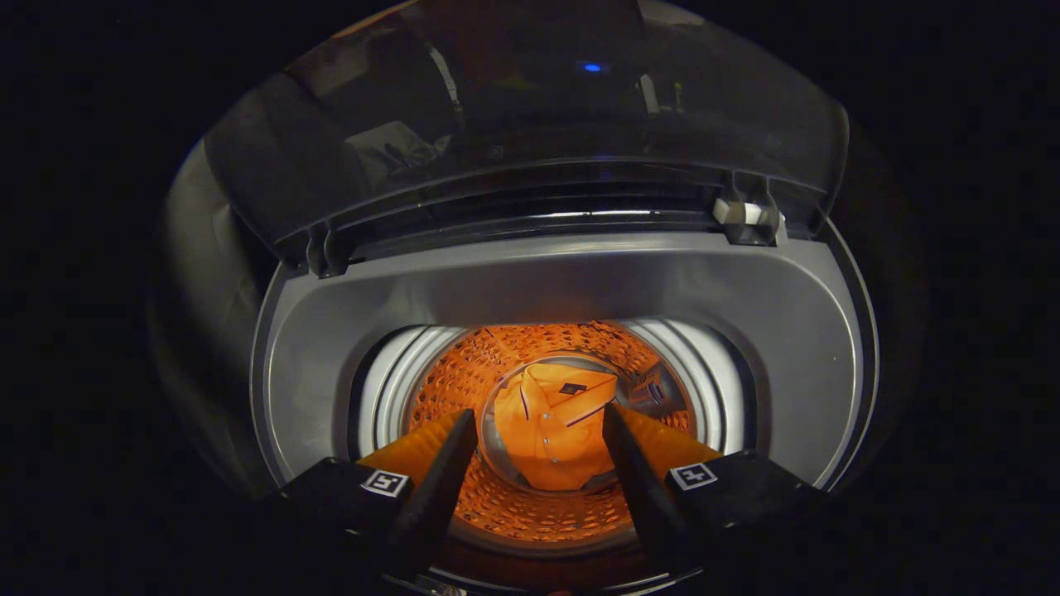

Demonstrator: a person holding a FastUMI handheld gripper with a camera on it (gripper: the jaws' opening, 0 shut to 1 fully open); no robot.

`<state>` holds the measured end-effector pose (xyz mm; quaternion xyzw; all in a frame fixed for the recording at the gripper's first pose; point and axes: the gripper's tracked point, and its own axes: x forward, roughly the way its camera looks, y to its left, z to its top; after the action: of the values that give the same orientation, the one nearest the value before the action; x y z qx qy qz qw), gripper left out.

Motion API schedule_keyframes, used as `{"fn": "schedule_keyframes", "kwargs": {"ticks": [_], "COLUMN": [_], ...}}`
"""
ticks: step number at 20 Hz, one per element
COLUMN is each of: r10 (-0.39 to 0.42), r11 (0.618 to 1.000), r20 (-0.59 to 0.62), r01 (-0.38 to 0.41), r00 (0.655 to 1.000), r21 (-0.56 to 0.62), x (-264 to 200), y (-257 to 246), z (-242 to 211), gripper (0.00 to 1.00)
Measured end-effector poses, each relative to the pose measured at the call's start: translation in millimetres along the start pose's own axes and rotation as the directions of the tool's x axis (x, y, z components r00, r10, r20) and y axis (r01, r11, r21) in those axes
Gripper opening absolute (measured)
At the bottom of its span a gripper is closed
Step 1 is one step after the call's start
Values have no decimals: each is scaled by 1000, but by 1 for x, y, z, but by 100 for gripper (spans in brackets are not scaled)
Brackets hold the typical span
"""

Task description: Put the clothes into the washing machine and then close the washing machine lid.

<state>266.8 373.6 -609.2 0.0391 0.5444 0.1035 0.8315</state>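
Shirt (553,434) in drum, jaws spread above

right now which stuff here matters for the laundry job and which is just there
Part of the job:
- orange shirt, at the bottom of the drum
- washing machine lid, open
- gripper, fingers open above the drum, holding nothing

Just there:
- blue light behind the lid
- grey top surround

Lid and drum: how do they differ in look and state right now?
The lid is dark, see-through and raised open on its hinges; the drum below is perforated and lit orange. The lid carries nothing; the drum holds an orange shirt. The claw hangs open above the drum's mouth, touching neither.
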Motion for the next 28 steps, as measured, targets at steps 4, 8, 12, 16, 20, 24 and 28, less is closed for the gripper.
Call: {"fn": "schedule_keyframes", "kwargs": {"ticks": [4,8,12,16,20,24,28], "r10": [1,17,22,32,53,73,88], "r11": [1000,1000,999,998,997,995,992], "r20": [31,90,167,236,337,448,509], "r01": [-1,-15,-15,-19,-32,-32,-27], "r00": [1000,996,986,971,940,891,856], "r21": [-4,-19,-42,-58,-66,-99,-126], "x": [-16,-50,-89,-134,-181,-221,-246], "y": [2,11,16,20,28,39,47], "z": [6,20,35,56,94,147,188], "gripper": [99,99,99,99,99,99,99]}}
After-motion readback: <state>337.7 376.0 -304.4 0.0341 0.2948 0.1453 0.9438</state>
